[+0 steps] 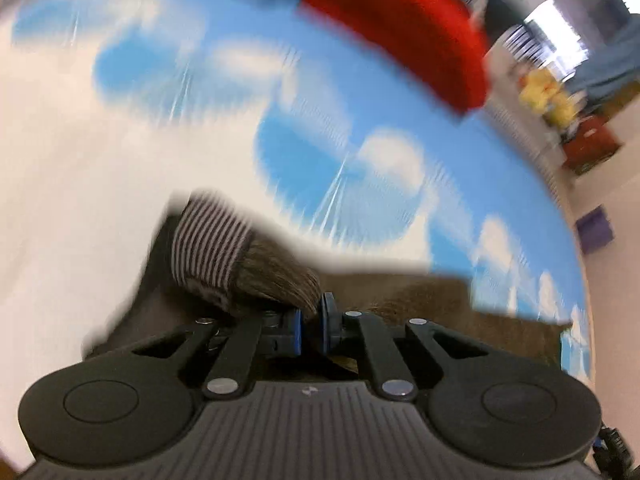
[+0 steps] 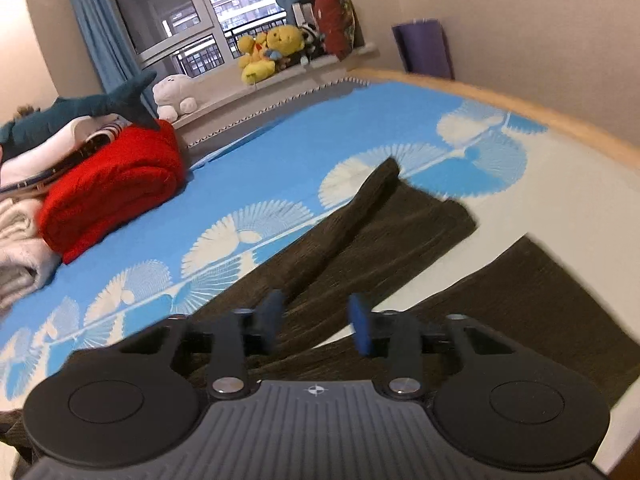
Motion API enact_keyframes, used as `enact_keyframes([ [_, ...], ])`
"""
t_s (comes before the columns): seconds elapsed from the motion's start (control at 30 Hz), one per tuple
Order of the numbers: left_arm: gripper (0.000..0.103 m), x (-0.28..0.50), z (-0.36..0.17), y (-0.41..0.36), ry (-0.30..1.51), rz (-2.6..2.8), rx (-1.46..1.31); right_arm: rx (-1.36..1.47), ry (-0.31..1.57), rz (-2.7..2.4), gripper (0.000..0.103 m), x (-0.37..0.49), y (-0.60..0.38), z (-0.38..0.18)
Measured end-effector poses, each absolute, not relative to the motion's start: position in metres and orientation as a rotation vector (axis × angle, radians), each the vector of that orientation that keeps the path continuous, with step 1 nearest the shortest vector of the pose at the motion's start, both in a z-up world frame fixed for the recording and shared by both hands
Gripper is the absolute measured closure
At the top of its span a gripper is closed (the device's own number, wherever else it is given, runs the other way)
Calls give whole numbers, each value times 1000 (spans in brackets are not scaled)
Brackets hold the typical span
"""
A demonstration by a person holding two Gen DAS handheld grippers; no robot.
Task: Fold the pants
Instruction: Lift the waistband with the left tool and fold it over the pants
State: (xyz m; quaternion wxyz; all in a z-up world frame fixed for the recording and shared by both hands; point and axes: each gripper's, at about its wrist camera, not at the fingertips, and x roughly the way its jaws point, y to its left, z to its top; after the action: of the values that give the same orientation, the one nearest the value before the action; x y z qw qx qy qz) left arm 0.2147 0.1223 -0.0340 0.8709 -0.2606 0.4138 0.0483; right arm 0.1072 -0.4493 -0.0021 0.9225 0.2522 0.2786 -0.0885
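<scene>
Left tool [image 1: 310,326] is clamped on a bunched fold of the brown pants [image 1: 280,280] beside their striped waistband [image 1: 208,248]. Right tool [image 2: 316,322] hovers with its blue pads parted, gripping nothing, over the pants [image 2: 360,240], whose legs lie spread across the bed [image 2: 260,152] toward its wooden foot edge. A folded red blanket [image 2: 112,188] sits near the bed's window side.

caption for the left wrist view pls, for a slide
Left gripper pinches the striped-cuff end of the brown pants over a blue-and-white bedsheet, motion-blurred.
</scene>
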Motion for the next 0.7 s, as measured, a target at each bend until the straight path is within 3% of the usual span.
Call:
enact_keyframes([
  [0.1,90,213,-22,116,788,103,-474,619,581,-169,68,132,-456,-16],
  [0.2,87,222,-47,120,947,135,-535,738,608,-140,63,165,-463,-39],
  [0.27,68,218,-59,134,1003,135,-720,800,638,-141,58,187,-466,-58],
  [0.33,44,212,-63,147,987,127,-849,855,691,-134,57,209,-466,-79],
  [0.43,26,205,-63,160,997,185,-863,868,734,-110,57,235,-461,-97],
  [0.57,25,209,-80,168,1149,214,-865,872,759,-105,52,261,-454,-113],
  [0.7,25,219,-83,167,1138,158,-870,878,771,-105,52,283,-449,-125],
])
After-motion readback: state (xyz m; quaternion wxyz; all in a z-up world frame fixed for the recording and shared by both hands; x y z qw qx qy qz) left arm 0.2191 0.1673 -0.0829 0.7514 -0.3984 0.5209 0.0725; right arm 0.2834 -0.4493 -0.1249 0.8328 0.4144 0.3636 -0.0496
